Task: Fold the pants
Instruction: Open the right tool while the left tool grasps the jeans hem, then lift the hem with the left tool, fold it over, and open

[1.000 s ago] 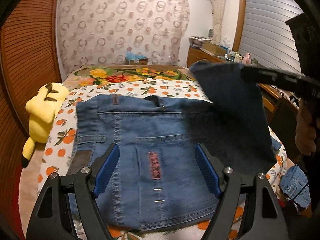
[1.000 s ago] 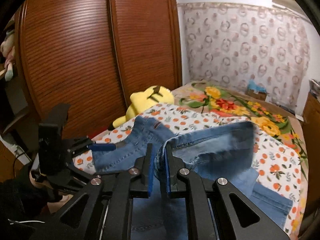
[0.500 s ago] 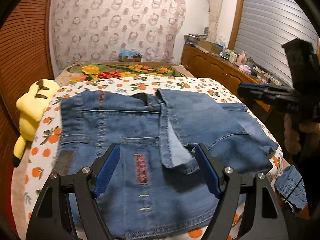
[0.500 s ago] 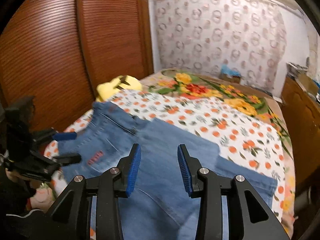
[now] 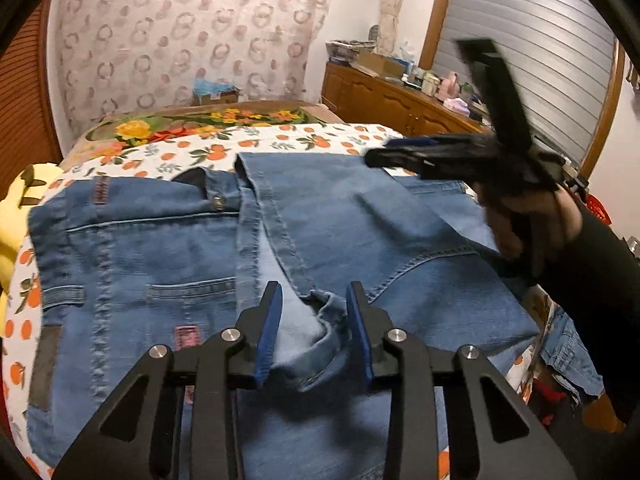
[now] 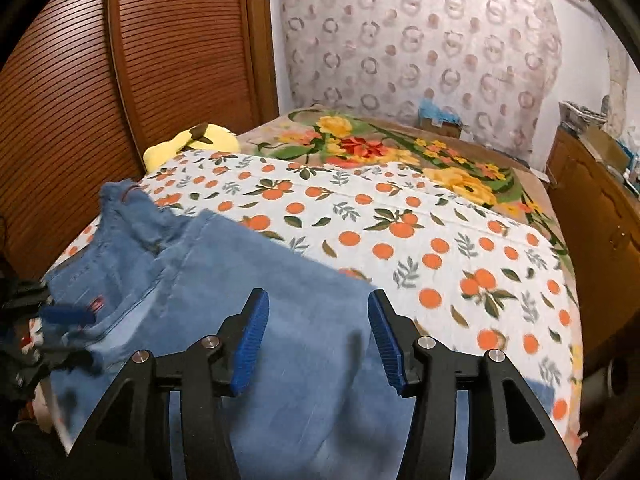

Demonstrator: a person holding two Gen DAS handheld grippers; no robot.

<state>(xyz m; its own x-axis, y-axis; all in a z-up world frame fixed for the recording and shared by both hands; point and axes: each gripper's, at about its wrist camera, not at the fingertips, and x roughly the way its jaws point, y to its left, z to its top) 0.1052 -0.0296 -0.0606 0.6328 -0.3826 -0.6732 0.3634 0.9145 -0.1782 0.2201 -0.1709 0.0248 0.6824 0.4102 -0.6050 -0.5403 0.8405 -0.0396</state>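
Blue jeans (image 5: pixel 168 264) lie on the bed, with the legs folded back over the seat so the hem end (image 5: pixel 256 168) rests near the waistband. My left gripper (image 5: pixel 314 304) is open, its blue pads on either side of a bunched fold of denim (image 5: pixel 328 320) near the front edge. My right gripper (image 6: pixel 318 320) is open and empty, hovering above the folded leg (image 6: pixel 280 300). It also shows in the left wrist view (image 5: pixel 404 152), held in a hand above the jeans at the right.
The bed has an orange-print sheet (image 6: pixel 400 240) and a floral blanket (image 6: pixel 380 148) behind it. A yellow plush toy (image 6: pixel 192 144) lies at the bed's wardrobe side. A wooden sideboard (image 5: pixel 400 96) stands at the far side. More denim (image 5: pixel 568 348) hangs off the bed's corner.
My right gripper let go of the leg after carrying it over the seat, and it opened wider. My left gripper narrowed and moved in around a bunched fold at the front.
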